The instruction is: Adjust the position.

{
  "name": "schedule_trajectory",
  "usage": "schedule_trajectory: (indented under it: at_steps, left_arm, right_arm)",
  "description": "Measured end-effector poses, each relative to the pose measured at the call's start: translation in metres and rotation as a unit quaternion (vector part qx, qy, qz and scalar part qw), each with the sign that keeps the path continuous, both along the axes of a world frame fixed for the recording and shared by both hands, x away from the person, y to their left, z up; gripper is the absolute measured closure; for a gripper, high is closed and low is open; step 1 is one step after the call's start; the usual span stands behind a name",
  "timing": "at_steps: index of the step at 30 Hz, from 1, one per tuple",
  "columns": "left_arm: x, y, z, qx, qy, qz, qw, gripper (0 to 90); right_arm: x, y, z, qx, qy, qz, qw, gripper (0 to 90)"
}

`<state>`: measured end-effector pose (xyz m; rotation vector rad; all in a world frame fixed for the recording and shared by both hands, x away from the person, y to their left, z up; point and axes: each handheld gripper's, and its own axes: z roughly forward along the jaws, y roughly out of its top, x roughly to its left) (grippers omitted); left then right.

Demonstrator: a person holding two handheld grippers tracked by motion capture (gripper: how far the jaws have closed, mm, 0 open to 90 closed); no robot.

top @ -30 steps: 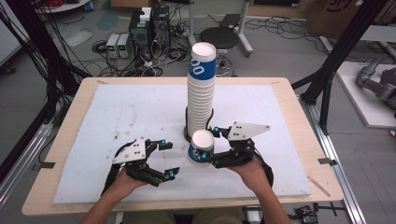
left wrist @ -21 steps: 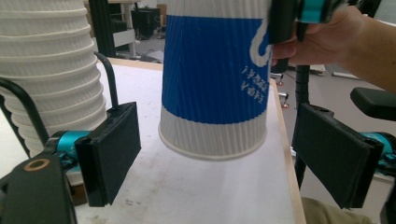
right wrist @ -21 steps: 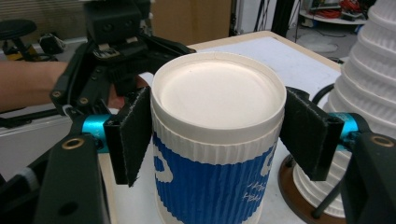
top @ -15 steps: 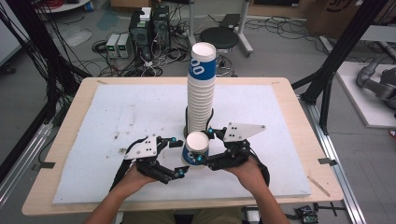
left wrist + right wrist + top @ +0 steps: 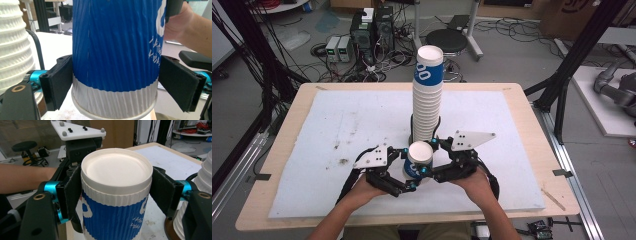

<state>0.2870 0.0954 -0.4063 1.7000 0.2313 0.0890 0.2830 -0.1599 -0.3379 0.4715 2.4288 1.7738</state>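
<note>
— Moved since a second ago: left tool point(image 5: 408, 176) swung in from the left and now meets the blue paper cup point(image 5: 418, 161) beside the right tool point(image 5: 428, 156); both nearer the front edge than before.

— And placed where, exactly?

— Held upside down, closed base uppermost, just in front of the tall stack of cups point(image 5: 428, 97), above the white mat point(image 5: 327, 125) on the tabletop point(image 5: 292, 107). Whether resting on the mat or lifted clear: cannot tell.

— Grip of the right tool?

— Clamped on the cup near its upturned base, one black pad pressed against each side of the white band, as seen in the right gripper view point(image 5: 116, 192).

— Grip of the left tool?

— Set astride the cup lower down, near the rim end; in the left gripper view point(image 5: 115, 82) the left pad touching the blue wall, the right pad at the wall too, though true contact there hard to judge. Closed firmly or only resting against it: cannot tell.

— Material and shape?

— Paper, with a ribbed, corrugated sleeve: blue over most of the wall, white lettering, a plain white ribbed band at each end, rolled rim. Tapered, round. Stack likewise ribbed white with a blue-printed cup on top. Mat pale, speckled with dark smudges at the left.
</note>
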Motion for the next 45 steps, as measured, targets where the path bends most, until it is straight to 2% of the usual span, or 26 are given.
schedule_trajectory:
  at_steps: [5,11,13,15,17,19,21,22,24,26,27,28,29,30,31,33,35,36,37,38,39,40,41,43,44,45]
  left_arm:
    - [0.000,0.001,0.000,0.010,-0.010,0.001,0.9999,22.5]
    - [-0.001,0.002,0.001,0.030,-0.020,0.001,0.9994,27.4]
    - [0.000,0.002,0.002,0.032,-0.020,0.002,0.9993,28.2]
    - [0.000,0.003,0.006,0.046,-0.023,0.003,0.9987,28.8]
    - [0.000,0.003,0.011,0.071,-0.028,0.002,0.9971,29.3]
    - [0.000,0.001,0.017,0.108,-0.033,-0.005,0.9936,29.3]
    - [0.000,0.001,0.022,0.134,-0.036,-0.008,0.9903,29.3]
    - [0.001,0.000,0.024,0.146,-0.038,-0.009,0.9885,29.3]
    - [0.002,0.000,0.028,0.167,-0.036,-0.010,0.9852,29.2]
    - [0.004,-0.001,0.030,0.188,-0.036,-0.010,0.9814,29.3]
    - [0.004,-0.001,0.031,0.195,-0.036,-0.010,0.9801,29.3]
    - [0.005,-0.001,0.033,0.205,-0.037,-0.010,0.9781,29.2]
    - [0.005,-0.002,0.034,0.211,-0.038,-0.012,0.9767,29.2]
    - [0.006,-0.002,0.036,0.215,-0.037,-0.014,0.9758,29.2]
    - [0.006,-0.003,0.038,0.219,-0.038,-0.016,0.9750,29.2]
    - [0.006,-0.005,0.041,0.227,-0.039,-0.019,0.9729,29.1]
    - [0.006,-0.006,0.044,0.239,-0.042,-0.022,0.9698,29.1]
    - [0.007,-0.008,0.046,0.246,-0.042,-0.026,0.9679,29.0]
    - [0.007,-0.008,0.046,0.246,-0.042,-0.026,0.9679,29.0]
    - [0.008,-0.009,0.048,0.252,-0.043,-0.030,0.9662,29.0]
    - [0.008,-0.010,0.049,0.256,-0.043,-0.032,0.9652,29.0]
    - [0.008,-0.010,0.050,0.263,-0.046,-0.036,0.9629,29.0]
    - [0.008,-0.011,0.051,0.269,-0.045,-0.037,0.9614,29.0]
    - [0.008,-0.013,0.052,0.276,-0.046,-0.042,0.9591,29.0]
    - [0.009,-0.013,0.053,0.282,-0.048,-0.046,0.9570,29.0]
    - [0.009,-0.015,0.054,0.285,-0.047,-0.049,0.9562,29.0]
  right_arm:
    - [0.000,-0.003,-0.001,0.008,0.002,-0.002,1.0000,30.4]
    - [-0.001,-0.004,-0.002,-0.003,0.001,0.000,1.0000,29.7]
    - [-0.002,-0.003,-0.002,-0.014,-0.003,-0.012,0.9998,15.9]
    - [-0.003,-0.003,0.000,-0.019,-0.001,-0.009,0.9998,14.5]
    - [-0.004,-0.004,0.003,-0.028,-0.012,-0.008,0.9995,14.5]
    - [-0.001,-0.006,0.007,-0.045,-0.018,-0.011,0.9988,14.5]
    - [0.002,-0.007,0.011,-0.061,-0.025,-0.005,0.9978,14.5]
    - [0.004,-0.008,0.014,-0.081,-0.030,0.005,0.9963,14.5]
    - [0.005,-0.008,0.015,-0.090,-0.032,0.011,0.9953,14.6]
    - [0.007,-0.007,0.021,-0.125,-0.041,0.030,0.9909,14.6]
    - [0.007,-0.007,0.021,-0.125,-0.041,0.030,0.9909,14.6]
    - [0.009,-0.006,0.025,-0.145,-0.045,0.046,0.9874,14.6]
    - [0.009,-0.006,0.025,-0.145,-0.045,0.046,0.9874,14.6]
    - [0.011,-0.004,0.029,-0.166,-0.048,0.054,0.9834,14.6]
    - [0.011,-0.004,0.029,-0.166,-0.048,0.054,0.9834,14.6]
    - [0.013,-0.001,0.032,-0.187,-0.052,0.060,0.9791,14.6]
    - [0.013,0.002,0.035,-0.198,-0.053,0.070,0.9762,14.6]
    - [0.013,0.005,0.037,-0.210,-0.052,0.078,0.9732,14.6]
    - [0.013,0.005,0.037,-0.210,-0.052,0.078,0.9732,14.6]
    - [0.014,0.008,0.039,-0.226,-0.051,0.088,0.9689,14.6]
    - [0.014,0.008,0.039,-0.226,-0.051,0.088,0.9689,14.6]
    - [0.016,0.012,0.040,-0.247,-0.049,0.098,0.9629,14.6]
    - [0.016,0.012,0.040,-0.247,-0.049,0.098,0.9629,14.6]
    - [0.017,0.016,0.040,-0.263,-0.049,0.103,0.9580,14.7]
    - [0.018,0.020,0.040,-0.278,-0.046,0.110,0.9531,15.1]
    - [0.018,0.020,0.040,-0.278,-0.046,0.110,0.9531,15.1]
